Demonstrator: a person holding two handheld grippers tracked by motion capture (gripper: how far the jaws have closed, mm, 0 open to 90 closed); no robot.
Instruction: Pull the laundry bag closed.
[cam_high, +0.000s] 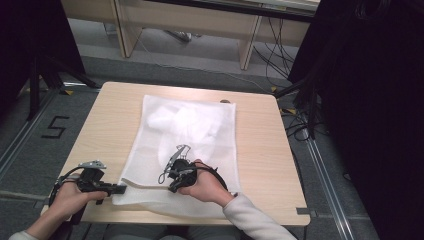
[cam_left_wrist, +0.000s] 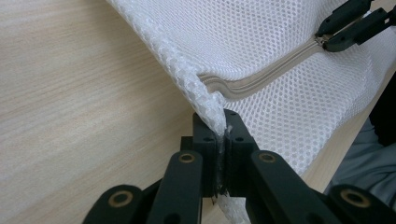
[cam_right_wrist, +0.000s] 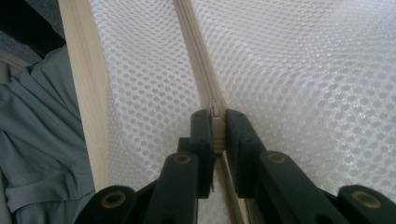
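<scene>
Two grips hold the white mesh laundry bag (cam_high: 185, 150) lying flat mid-frame on the pale wooden tabletop (cam_high: 260, 150). My left gripper (cam_left_wrist: 223, 135) pinches its corner hem; my right gripper (cam_right_wrist: 218, 126) is clenched on the beige zipper pull (cam_right_wrist: 217, 112). Light, limp, slippery netting: I judge seams and zipper the best holds.

The high view looks forward and down on the whole table (cam_high: 100, 135) from the person's side. Each gripper view sits close behind its own jaws, near the mesh bag (cam_high: 190, 130); all three share the bag's zipper (cam_left_wrist: 261, 70).
</scene>
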